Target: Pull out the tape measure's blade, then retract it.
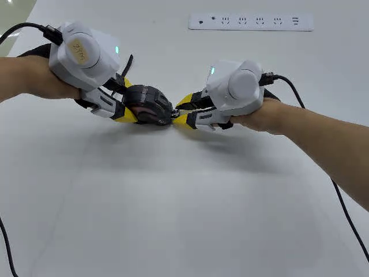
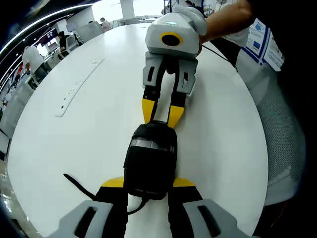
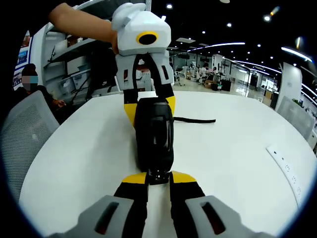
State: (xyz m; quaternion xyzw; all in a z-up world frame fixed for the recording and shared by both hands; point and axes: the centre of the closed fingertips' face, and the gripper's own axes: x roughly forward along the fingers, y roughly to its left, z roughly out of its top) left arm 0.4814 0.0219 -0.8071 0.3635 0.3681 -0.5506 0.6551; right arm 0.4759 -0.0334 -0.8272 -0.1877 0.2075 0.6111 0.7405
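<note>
My left gripper (image 1: 134, 100) is shut on the body of a black tape measure (image 1: 149, 105), holding it just above the white table (image 1: 173, 208). In the left gripper view its yellow-tipped jaws (image 2: 148, 182) clamp the case (image 2: 151, 158) from both sides. My right gripper (image 1: 177, 112) faces it from the right, tips against the front of the case. In the right gripper view the right gripper (image 3: 158, 177) is shut on the blade's end hook (image 3: 157, 175) at the case mouth (image 3: 154, 131). No length of blade shows between case and hook.
A white power strip (image 1: 251, 22) lies at the table's far edge. The tape measure's black wrist strap (image 3: 194, 120) trails on the table. Black cables (image 1: 346, 213) run from both grippers. A mesh chair (image 3: 25, 144) stands beyond the table rim.
</note>
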